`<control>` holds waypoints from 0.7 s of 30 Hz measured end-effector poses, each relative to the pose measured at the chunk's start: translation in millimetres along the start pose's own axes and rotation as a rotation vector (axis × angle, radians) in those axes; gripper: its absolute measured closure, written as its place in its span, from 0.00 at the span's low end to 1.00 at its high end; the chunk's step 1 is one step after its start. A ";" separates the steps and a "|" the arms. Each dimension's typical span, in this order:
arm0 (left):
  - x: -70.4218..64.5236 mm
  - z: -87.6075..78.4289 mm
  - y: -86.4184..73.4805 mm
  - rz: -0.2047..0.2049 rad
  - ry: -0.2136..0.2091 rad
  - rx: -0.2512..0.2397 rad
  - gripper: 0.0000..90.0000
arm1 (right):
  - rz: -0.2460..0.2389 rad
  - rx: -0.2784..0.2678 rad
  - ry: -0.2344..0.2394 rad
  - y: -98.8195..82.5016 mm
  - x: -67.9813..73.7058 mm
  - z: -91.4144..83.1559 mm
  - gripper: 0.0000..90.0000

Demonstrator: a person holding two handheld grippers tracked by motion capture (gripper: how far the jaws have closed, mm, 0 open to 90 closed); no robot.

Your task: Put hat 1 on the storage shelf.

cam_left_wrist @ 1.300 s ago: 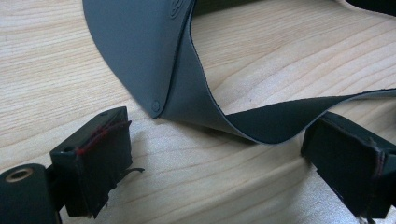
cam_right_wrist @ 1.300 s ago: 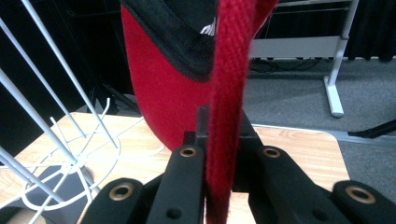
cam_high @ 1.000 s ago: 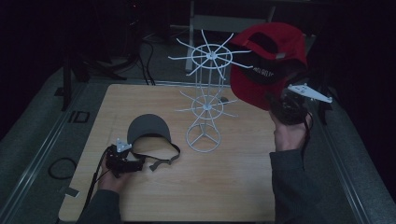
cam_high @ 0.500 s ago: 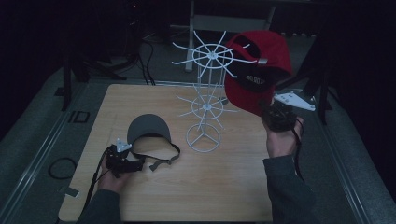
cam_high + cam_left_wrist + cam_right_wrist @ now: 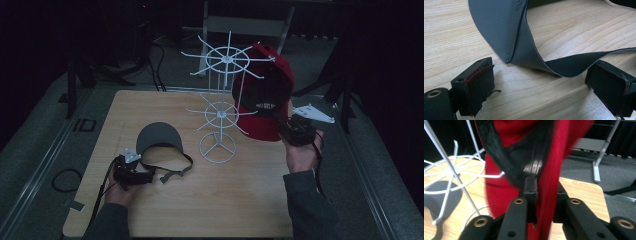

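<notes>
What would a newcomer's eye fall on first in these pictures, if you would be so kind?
Most likely the red cap, hanging at the right side of the white wire rack on the wooden table, with the right gripper closed on its lower edge. Next, the grey visor lying flat at the left, its strap between the open jaws of the left gripper.

In the right gripper view the red cap is smeared by motion blur and runs off the top edge — its white label cannot be read. One of the fingers is half buried in the fabric. In the left gripper view the grey visor is cut off at the top, its strap leaving at the right.
</notes>
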State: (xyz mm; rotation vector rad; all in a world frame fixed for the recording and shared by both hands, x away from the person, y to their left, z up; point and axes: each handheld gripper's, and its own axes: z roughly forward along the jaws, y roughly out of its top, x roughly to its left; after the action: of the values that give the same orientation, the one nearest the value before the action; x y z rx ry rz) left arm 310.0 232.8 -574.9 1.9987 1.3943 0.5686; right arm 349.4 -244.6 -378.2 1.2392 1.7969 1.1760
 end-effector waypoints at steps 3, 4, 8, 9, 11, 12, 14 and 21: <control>0.0 -0.1 0.0 0.000 -0.001 0.002 0.10 | 0.001 0.008 0.011 -3.5 -3.2 -0.1 0.80; 0.0 -0.1 0.0 0.000 -0.001 0.002 0.10 | 0.002 0.010 0.015 -4.8 -4.2 0.0 0.78; -0.3 0.0 -0.1 -0.003 -0.001 0.000 0.10 | 0.006 0.024 0.029 -9.2 -6.1 0.3 0.67; -0.3 0.0 -0.1 -0.003 -0.001 -0.001 0.10 | 0.006 0.031 0.035 -10.6 -6.3 0.6 0.63; -0.2 0.0 -0.1 -0.002 -0.001 0.000 0.10 | 0.003 0.055 0.041 -13.6 -6.5 1.9 0.58; -0.4 0.1 -0.1 -0.004 -0.002 -0.002 0.10 | 0.000 0.064 0.046 -15.5 -6.6 2.3 0.56; -0.7 -0.1 -0.2 -0.002 -0.005 -0.001 0.10 | -0.007 0.077 0.047 -19.6 -7.0 2.8 0.49; -0.6 -0.4 -0.3 -0.001 -0.004 -0.002 0.10 | -0.020 0.116 0.051 -34.2 -9.9 -1.6 0.37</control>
State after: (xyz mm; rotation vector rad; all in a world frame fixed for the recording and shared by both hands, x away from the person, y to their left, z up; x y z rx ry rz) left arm 309.3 232.5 -574.9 1.9965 1.3912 0.5654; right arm 339.2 -259.6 -408.8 1.2634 1.9343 1.1156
